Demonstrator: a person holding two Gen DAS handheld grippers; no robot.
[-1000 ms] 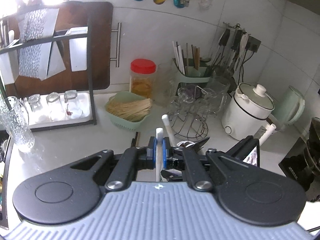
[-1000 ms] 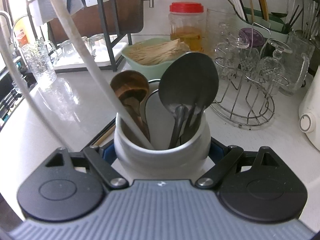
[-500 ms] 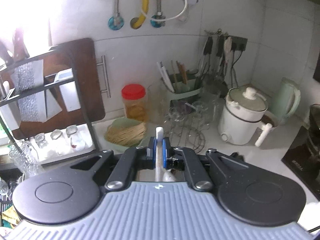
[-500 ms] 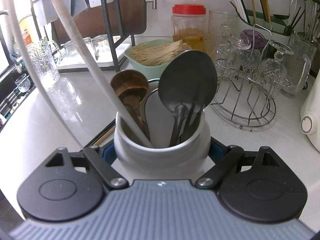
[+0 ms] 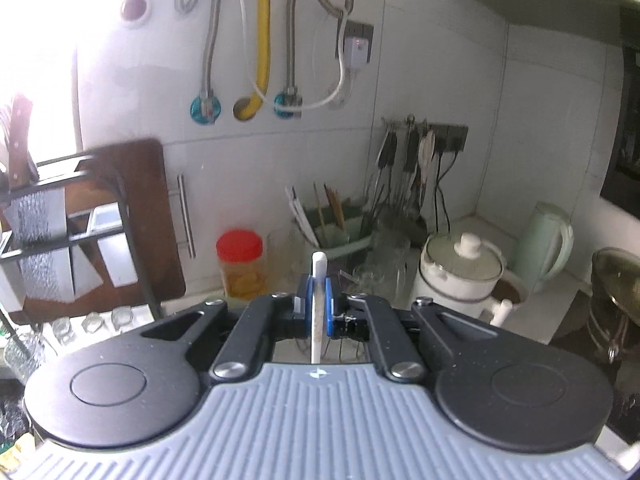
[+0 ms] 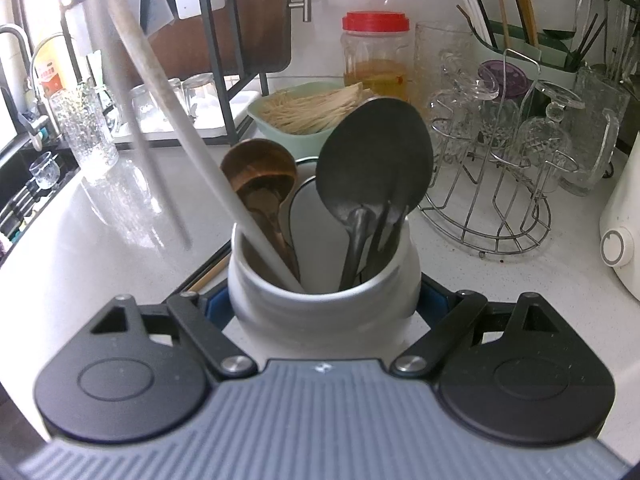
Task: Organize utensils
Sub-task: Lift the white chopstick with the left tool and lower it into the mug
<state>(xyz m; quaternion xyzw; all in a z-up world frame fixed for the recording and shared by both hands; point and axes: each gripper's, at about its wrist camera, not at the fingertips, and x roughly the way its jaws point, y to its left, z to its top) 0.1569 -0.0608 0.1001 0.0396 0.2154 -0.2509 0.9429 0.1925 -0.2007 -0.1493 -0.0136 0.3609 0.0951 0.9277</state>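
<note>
My left gripper (image 5: 319, 308) is shut on a thin white utensil handle (image 5: 319, 268), whose tip sticks up past the blue pads. High above the counter, it faces the tiled wall. In the right wrist view that same utensil shows as a blurred pale stick (image 6: 132, 120) hanging left of the holder, its lower end above the counter. My right gripper (image 6: 324, 302) is shut on a white ceramic utensil holder (image 6: 320, 320) standing on the counter. In the holder stand a black spoon (image 6: 374, 156), a wooden spoon (image 6: 260, 172) and another long white handle (image 6: 192, 140).
Behind the holder are a green bowl of thin sticks (image 6: 312, 112), a red-lidded jar (image 6: 376, 56) and a wire rack of glasses (image 6: 492, 184). A glass vase (image 6: 84, 128) stands left, by the sink edge. Chopsticks (image 6: 208, 276) lie beside the holder. A white cooker (image 5: 460, 276) and kettle (image 5: 544, 248) stand right.
My left gripper has risen with the white utensil, so its view now takes in more wall. In the right wrist view the hanging utensil has swung right, closer to the holder. The right gripper has stayed still.
</note>
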